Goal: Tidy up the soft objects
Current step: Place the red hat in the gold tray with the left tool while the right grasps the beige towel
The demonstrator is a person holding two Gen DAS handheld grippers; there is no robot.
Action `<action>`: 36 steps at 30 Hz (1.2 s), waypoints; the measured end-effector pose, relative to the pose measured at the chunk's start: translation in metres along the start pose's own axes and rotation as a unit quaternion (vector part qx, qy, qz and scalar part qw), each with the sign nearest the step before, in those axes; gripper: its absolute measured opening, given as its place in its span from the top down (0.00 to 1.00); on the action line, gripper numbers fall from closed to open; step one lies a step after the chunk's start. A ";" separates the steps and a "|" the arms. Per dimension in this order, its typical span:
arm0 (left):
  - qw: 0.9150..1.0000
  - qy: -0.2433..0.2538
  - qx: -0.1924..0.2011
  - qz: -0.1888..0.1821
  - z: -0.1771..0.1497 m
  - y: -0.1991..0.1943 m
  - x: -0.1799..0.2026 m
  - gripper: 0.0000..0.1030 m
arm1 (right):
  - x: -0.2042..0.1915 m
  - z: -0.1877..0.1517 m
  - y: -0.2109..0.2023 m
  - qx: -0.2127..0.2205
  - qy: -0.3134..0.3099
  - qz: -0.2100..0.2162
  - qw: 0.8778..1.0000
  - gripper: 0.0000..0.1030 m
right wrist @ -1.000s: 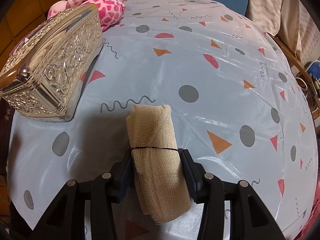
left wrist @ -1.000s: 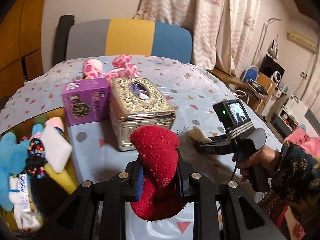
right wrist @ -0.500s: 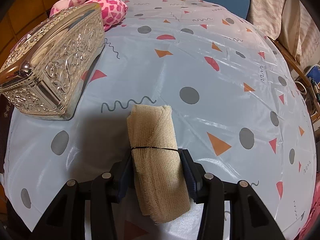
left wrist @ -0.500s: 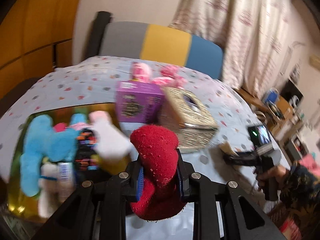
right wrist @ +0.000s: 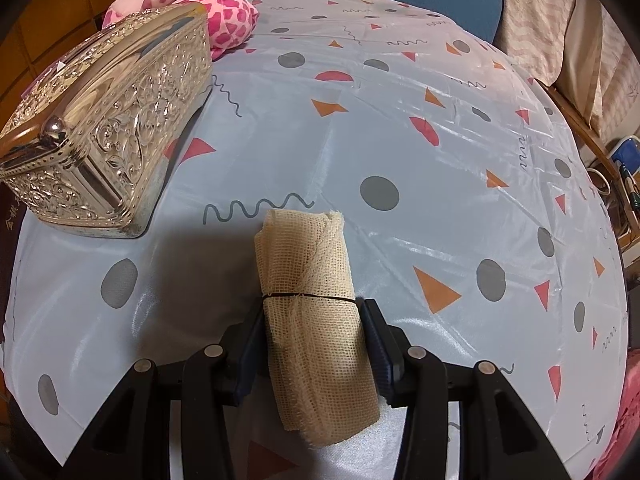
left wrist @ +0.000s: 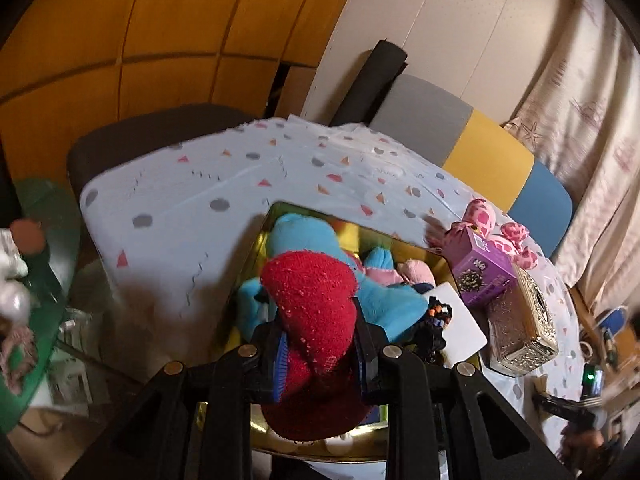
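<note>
The left gripper (left wrist: 319, 354), clamped on the fuzzy red sock (left wrist: 316, 312), has swung over the gold tray (left wrist: 256, 254) at twelve o'clock, ready to drop, while the right gripper (right wrist: 314, 342) pinches the beige gauze roll (right wrist: 312, 280).

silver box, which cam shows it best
The right wrist view: the silver box sits large and sharp at upper left, its embossed side and lid clear. In the left wrist view the same box is small, tilted by the fisheye and slightly blurred beside the purple carton.
</note>
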State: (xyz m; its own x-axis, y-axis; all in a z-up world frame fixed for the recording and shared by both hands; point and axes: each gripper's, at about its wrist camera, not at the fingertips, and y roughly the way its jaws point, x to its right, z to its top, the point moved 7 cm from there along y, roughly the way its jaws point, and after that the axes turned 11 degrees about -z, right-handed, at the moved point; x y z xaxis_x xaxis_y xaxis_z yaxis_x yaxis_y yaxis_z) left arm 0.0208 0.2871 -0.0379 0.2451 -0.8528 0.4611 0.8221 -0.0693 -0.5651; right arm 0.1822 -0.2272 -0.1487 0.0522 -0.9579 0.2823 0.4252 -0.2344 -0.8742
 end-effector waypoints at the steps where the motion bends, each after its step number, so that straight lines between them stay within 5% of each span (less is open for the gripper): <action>1: 1.000 -0.003 -0.005 -0.005 -0.003 0.003 0.001 0.75 | 0.000 0.000 0.000 0.000 0.000 0.000 1.000 0.55; 6: 0.998 0.011 -0.041 -0.042 -0.019 0.035 0.028 0.75 | 0.000 0.000 0.000 0.000 0.000 -0.001 1.000 0.55; 13: 0.996 0.027 -0.087 -0.019 -0.036 0.092 0.032 0.68 | 0.001 0.000 0.000 -0.001 0.001 -0.001 1.000 0.55; 22: 0.995 0.066 -0.068 0.023 -0.038 0.076 0.032 0.38 | 0.003 0.001 0.000 -0.002 -0.001 -0.003 1.000 0.55; 36: 0.995 0.084 -0.034 0.043 -0.031 0.044 0.036 0.31 | 0.005 -0.005 -0.002 -0.014 0.013 -0.006 1.000 0.57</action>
State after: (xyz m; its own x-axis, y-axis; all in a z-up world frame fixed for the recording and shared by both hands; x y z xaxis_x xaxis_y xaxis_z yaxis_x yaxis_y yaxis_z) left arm 0.0501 0.2371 -0.0668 0.2188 -0.9310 0.2922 0.7645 -0.0226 -0.6443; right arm 0.1769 -0.2318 -0.1473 0.0233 -0.9589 0.2829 0.3994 -0.2504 -0.8819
